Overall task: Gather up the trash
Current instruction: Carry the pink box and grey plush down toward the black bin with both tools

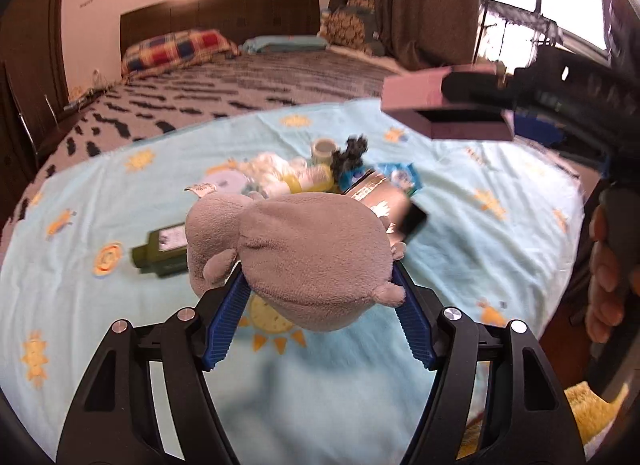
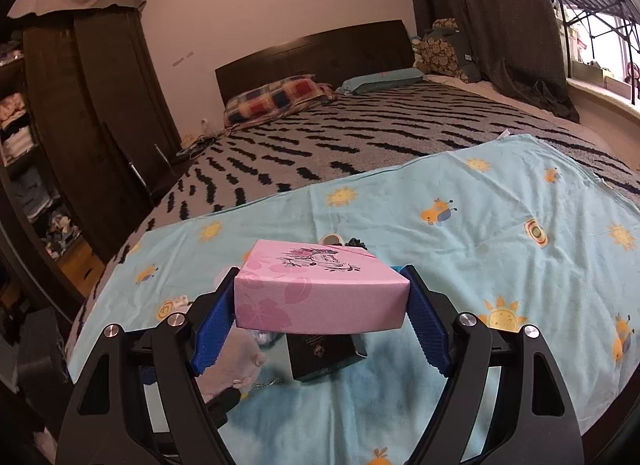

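Observation:
My left gripper (image 1: 318,285) is shut on a grey plush toy (image 1: 296,253) and holds it above the light-blue sheet (image 1: 120,345). My right gripper (image 2: 320,297) is shut on a pink flowered box (image 2: 320,293), held in the air; the box also shows in the left wrist view (image 1: 424,95) at upper right. Below lies a pile of small items: a green bottle (image 1: 160,251), a shiny can (image 1: 380,197), a tape roll (image 1: 323,149), a yellow-banded tube (image 1: 308,181), blue packets (image 1: 400,175). A black box (image 2: 326,355) lies under the pink box.
The sheet covers the foot of a bed with a black-patterned grey blanket (image 2: 360,137), pillows (image 2: 276,99) and a dark headboard (image 2: 316,53). A dark wardrobe (image 2: 92,105) stands left, curtains (image 2: 500,25) and a window right. The plush also shows at lower left in the right wrist view (image 2: 236,361).

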A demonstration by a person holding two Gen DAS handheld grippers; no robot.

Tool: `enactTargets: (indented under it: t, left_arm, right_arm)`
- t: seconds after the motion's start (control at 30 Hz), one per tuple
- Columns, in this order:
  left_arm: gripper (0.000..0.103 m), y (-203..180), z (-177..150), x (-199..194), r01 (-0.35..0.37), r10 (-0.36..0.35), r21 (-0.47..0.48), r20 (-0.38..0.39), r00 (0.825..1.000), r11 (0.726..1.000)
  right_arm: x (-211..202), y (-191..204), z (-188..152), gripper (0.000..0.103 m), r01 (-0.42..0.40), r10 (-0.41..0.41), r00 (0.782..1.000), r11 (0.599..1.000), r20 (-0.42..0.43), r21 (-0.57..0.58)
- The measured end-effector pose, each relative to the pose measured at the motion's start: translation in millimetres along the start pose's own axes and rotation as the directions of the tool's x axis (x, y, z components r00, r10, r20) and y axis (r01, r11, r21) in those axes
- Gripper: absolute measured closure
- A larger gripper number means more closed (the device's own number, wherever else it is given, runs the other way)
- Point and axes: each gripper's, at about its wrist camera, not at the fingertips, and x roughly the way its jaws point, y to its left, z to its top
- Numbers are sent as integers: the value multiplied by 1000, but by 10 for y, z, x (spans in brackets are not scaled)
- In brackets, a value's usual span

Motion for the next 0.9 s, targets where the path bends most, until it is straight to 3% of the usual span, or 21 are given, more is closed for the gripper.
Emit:
enactTargets:
  t: [0.2,0.43,0.7,0.8,0.9]
  left_arm:
    - [37,-30,-161,-541,16,-18,21,67,998,1000]
    - [36,-92,-501,-928,54,-56,38,76,996,998]
    - [36,-103,-1108,-1060,136,-135,8,-51,990,991]
    - [36,-129,-1332,-1012,166,-167,-14,-116,979,986]
    - [36,-188,-1546,-938,159,-159,-11,-167,973,987]
  right_arm:
    - [-461,124,-168,23,17,-15,999,999,52,-40]
    - [-920,163,-623,23,45,-41,998,997,52,-66]
    - [-1196,93,-1331,23,65,-69,997,994,-39,-82]
    - [-1158,123,-1612,23,114,-127,987,985,-98,-129]
    - [-1071,100,-1890,23,107,-128,975,987,-180,-120]
